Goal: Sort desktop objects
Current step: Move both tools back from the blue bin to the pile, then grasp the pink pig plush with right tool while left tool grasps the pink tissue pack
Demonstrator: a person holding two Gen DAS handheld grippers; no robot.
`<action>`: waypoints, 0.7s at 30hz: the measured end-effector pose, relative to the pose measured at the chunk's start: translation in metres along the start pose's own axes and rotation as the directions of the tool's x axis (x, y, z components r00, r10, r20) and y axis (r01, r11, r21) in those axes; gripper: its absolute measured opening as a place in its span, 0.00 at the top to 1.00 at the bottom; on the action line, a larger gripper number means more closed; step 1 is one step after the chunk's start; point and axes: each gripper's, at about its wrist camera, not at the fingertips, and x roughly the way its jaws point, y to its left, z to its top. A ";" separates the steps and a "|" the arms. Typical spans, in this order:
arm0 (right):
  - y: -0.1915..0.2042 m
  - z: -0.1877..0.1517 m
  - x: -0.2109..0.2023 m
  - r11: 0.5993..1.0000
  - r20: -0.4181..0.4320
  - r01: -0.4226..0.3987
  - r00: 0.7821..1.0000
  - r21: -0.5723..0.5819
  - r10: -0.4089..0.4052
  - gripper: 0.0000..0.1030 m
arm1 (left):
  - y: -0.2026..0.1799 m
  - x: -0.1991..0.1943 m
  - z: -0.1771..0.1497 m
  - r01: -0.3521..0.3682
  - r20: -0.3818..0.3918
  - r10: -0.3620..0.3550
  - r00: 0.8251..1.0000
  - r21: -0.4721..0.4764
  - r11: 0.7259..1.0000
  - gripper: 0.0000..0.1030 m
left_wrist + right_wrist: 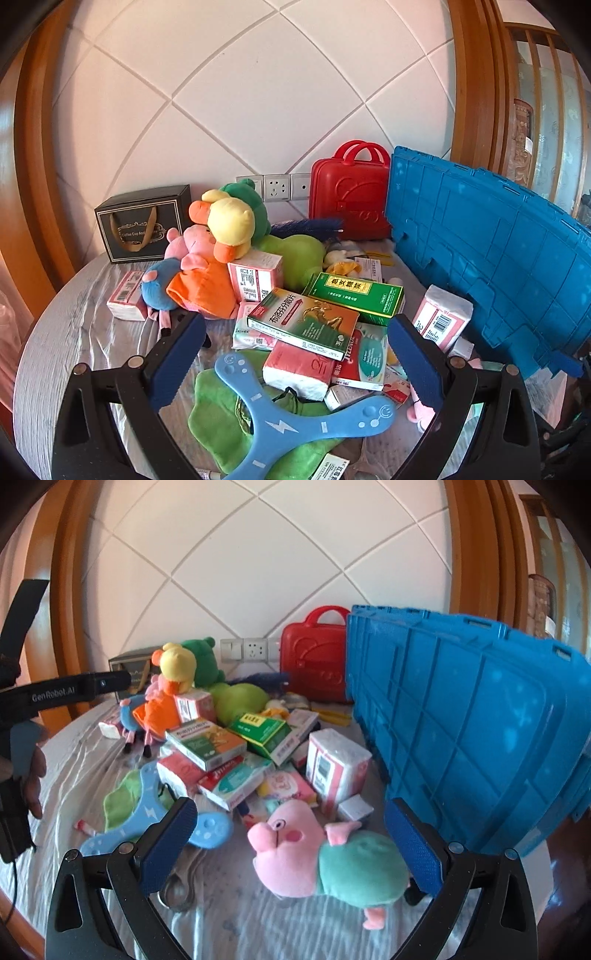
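Observation:
A pile of toys and boxes lies on a cloth-covered table (62, 332). My left gripper (295, 354) is open above a blue three-armed boomerang (295, 421), a green cloth (218, 417) and an orange-green medicine box (306, 321). My right gripper (291, 845) is open around a pink pig plush in a teal shirt (325, 853), which lies between the fingers. A yellow duck plush (229, 221), an orange-dressed pig plush (199, 277), a green medicine box (354, 295) and tissue packs (336, 768) sit in the pile.
A big blue plastic crate (461, 720) stands at the right, its lid (498, 251) upright. A red toy case (351, 192) and a black gift box (144, 221) stand against the wall. The left hand-held gripper body (55, 694) shows at the left of the right wrist view.

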 end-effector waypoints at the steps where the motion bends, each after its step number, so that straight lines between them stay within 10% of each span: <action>1: 0.000 -0.009 0.005 1.000 -0.014 0.004 1.000 -0.002 -0.004 0.00 | 0.002 0.002 -0.003 0.002 -0.003 -0.002 1.000 -0.003 1.000 0.03; 21: -0.001 -0.054 0.121 0.984 -0.247 0.058 0.964 -0.167 -0.098 0.00 | 0.013 0.031 -0.119 0.025 -0.153 -0.023 0.988 0.010 1.000 0.03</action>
